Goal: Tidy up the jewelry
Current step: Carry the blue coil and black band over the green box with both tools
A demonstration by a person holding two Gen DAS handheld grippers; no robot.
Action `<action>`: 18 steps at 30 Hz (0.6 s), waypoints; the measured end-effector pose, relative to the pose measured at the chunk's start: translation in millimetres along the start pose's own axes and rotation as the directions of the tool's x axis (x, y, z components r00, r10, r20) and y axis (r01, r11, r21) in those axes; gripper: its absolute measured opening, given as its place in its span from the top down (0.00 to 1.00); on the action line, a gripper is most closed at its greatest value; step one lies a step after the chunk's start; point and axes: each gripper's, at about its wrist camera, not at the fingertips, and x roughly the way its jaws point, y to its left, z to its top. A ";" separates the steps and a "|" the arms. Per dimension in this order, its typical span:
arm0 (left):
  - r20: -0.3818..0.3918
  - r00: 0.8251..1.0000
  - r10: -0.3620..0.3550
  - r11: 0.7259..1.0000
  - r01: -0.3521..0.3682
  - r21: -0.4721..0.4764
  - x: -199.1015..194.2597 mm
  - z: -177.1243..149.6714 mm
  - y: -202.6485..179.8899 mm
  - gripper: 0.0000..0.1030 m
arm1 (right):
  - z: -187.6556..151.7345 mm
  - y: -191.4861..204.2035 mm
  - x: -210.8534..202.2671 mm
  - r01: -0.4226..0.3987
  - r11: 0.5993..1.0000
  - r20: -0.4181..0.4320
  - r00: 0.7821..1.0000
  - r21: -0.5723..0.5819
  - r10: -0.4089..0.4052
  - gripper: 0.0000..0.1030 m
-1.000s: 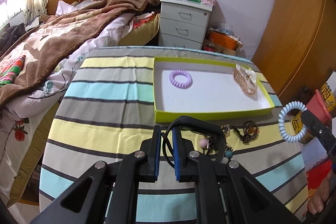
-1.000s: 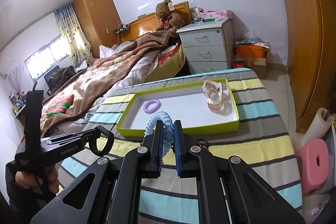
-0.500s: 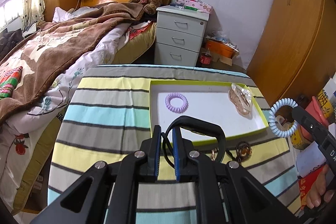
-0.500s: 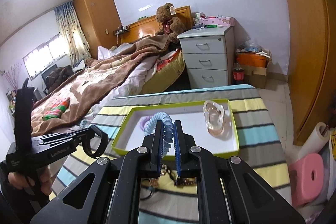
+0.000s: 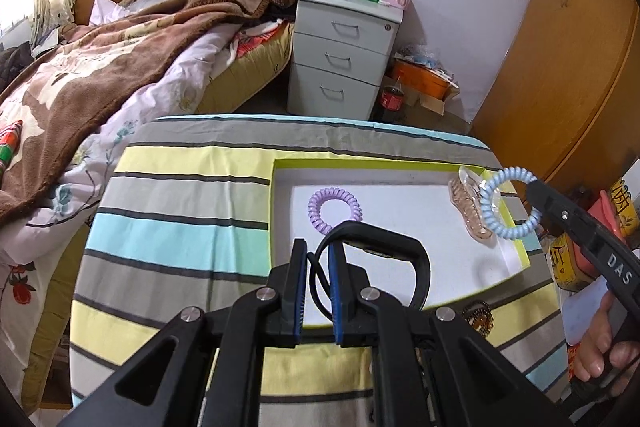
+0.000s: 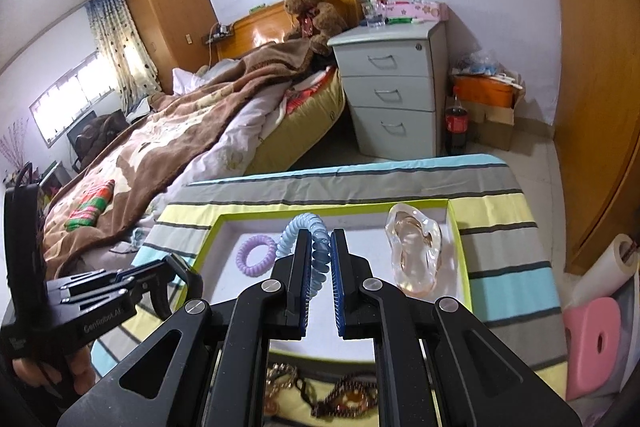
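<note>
The left claw (image 5: 318, 263) is squeezed tight on a black band (image 5: 404, 259). The band loops out past its blue pads (image 5: 335, 291) and hangs above the near part of the tray (image 5: 520, 251). The right claw (image 6: 319, 259) is squeezed tight on a blue curly hair tie (image 6: 308, 239). In the left camera that blue ring (image 5: 508, 203) hangs in the air over the right end of the tray, in front of the clear hair clip (image 5: 468, 207). A hand (image 5: 600, 351) holds the right claw's handle at the edge of that picture.

Close to the claws, on the striped cloth of the desk (image 5: 180, 239), lie some brown and gold pieces of jewelry (image 6: 348, 395). They are just in front of the tray's near wall. They are partly hidden, so I cannot tell what each one is.

Next comes the tray. It is white inside with a yellow-green rim. A purple curly hair tie (image 6: 256, 255) lies flat on its left side. The clear hair clip (image 6: 414, 251) lies on its right side, close to the right wall. The two are well apart.

Past the desk, on the left, is a bed with a brown blanket (image 5: 120, 55). A gray drawer chest (image 6: 392, 95) stands beside the bed. A teddy bear (image 6: 312, 11) sits at the head of the bed, next to the chest. A cola bottle (image 6: 456, 127) and an orange box (image 6: 486, 91) sit on the floor by the wall.
</note>
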 end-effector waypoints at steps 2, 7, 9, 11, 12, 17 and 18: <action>-0.011 1.000 -0.003 1.000 0.003 0.000 7.5 2.3 -1.3 0.89 | 2.2 -0.4 9.3 0.002 1.000 -0.015 1.000 -0.003 -0.002 0.91; -0.039 0.999 0.006 1.000 -0.006 0.004 21.9 3.0 -4.0 0.89 | 6.0 -1.1 31.6 -0.008 1.000 -0.048 0.999 -0.008 0.007 0.91; -0.052 0.999 0.009 1.000 -0.009 0.004 28.6 3.0 -4.7 0.89 | 6.5 -0.3 44.0 -0.003 1.000 -0.072 0.997 -0.015 0.002 0.91; -0.062 0.998 0.020 1.000 -0.019 0.017 34.4 1.9 -6.4 0.89 | 6.9 -1.3 54.1 -0.002 1.000 -0.090 0.996 -0.013 0.001 0.91; -0.067 0.997 0.025 1.000 -0.024 0.020 37.1 1.3 -6.6 0.89 | 7.0 -1.9 58.9 -0.001 1.000 -0.099 0.995 -0.009 0.000 0.91; -0.085 0.996 0.032 0.999 -0.031 0.013 47.2 0.4 -3.7 0.89 | 6.2 -4.8 78.7 -0.007 1.000 -0.145 0.989 0.011 0.009 0.91; -0.089 0.995 0.035 0.999 -0.034 0.014 49.6 0.8 -3.1 0.89 | 6.5 -5.0 81.3 -0.007 1.000 -0.149 0.989 0.015 0.009 0.91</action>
